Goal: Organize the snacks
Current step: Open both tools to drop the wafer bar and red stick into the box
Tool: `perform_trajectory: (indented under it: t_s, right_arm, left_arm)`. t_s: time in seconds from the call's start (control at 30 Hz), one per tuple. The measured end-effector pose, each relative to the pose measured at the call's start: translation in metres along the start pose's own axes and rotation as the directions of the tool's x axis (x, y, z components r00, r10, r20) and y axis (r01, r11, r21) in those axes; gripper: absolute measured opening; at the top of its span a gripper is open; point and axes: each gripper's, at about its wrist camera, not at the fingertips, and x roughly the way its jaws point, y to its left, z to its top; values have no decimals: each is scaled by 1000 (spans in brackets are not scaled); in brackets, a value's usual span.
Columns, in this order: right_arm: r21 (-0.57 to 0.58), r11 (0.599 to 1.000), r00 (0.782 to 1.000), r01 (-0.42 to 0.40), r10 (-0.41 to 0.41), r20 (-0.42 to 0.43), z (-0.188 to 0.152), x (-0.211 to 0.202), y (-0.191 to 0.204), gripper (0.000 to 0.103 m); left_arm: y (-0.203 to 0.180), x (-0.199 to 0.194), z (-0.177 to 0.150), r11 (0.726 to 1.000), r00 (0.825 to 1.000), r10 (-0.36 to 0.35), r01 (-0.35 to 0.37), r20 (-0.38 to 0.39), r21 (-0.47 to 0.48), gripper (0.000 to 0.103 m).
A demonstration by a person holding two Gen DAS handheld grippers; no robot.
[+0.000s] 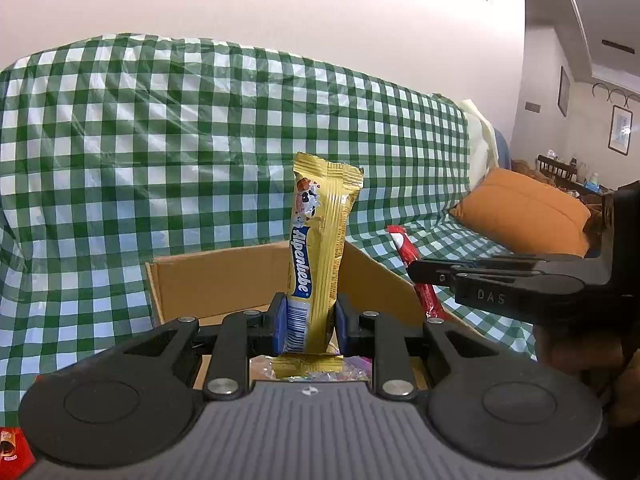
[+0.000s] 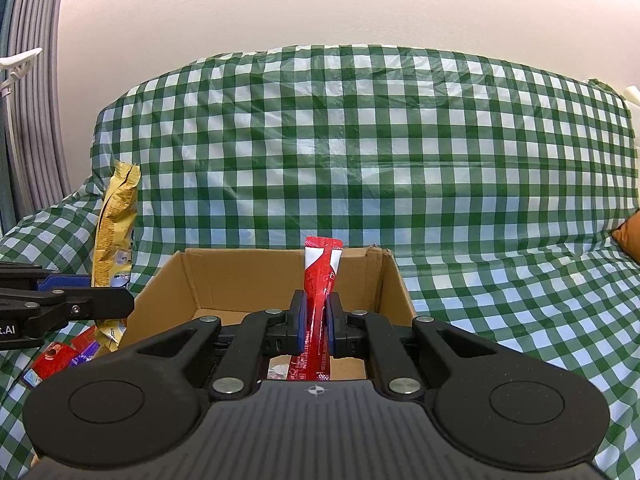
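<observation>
**A:** Left wrist cam: the left gripper (image 1: 310, 320) has its blue fingers (image 1: 280, 322) clamped on an upright, glossy gold foil Alpenliebe candy wrapper (image 1: 320, 248), held above the open brown cardboard box (image 1: 224, 276). Only this view catches the plump orange cushion (image 1: 524, 216) far right.

**B:** Right cam instead shows the right gripper (image 2: 316, 320) pinched tight on a slim, shiny red plastic stick sachet (image 2: 320, 280) over that box, plus loose red packets (image 2: 52, 358) lying near left on the crinkly green-white checked cover (image 2: 400, 152).

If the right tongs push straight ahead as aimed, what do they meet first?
Probably the far inner wall of the open brown cardboard box, just beyond the right tongs gripping the red sachet; depth is uncertain.
</observation>
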Motion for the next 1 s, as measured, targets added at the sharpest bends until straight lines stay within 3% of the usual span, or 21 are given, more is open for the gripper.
perform_trajectory:
  t_s: [0.27, 0.37, 0.5, 1.0]
  right_arm:
    - [-4, 1000, 1000, -15, 15, -2, 2, 1, -2, 11]
    - [0, 1000, 999, -27, 27, -29, 1, 6, -2, 14]
    - [-14, 1000, 1000, -13, 12, -20, 1, 4, 3, 44]
    - [-7, 1000, 1000, -1, 1, -26, 4, 1, 17, 45]
  left_arm:
    - [-1, 2, 0, 1000, 1000, -13, 13, -1, -4, 27]
    - [-2, 4, 0, 1000, 1000, -25, 25, -14, -6, 41]
    - [-2, 3, 0, 1000, 999, -30, 30, -11, -8, 43]
    - [3, 2, -1, 1000, 1000, -7, 7, -27, 8, 43]
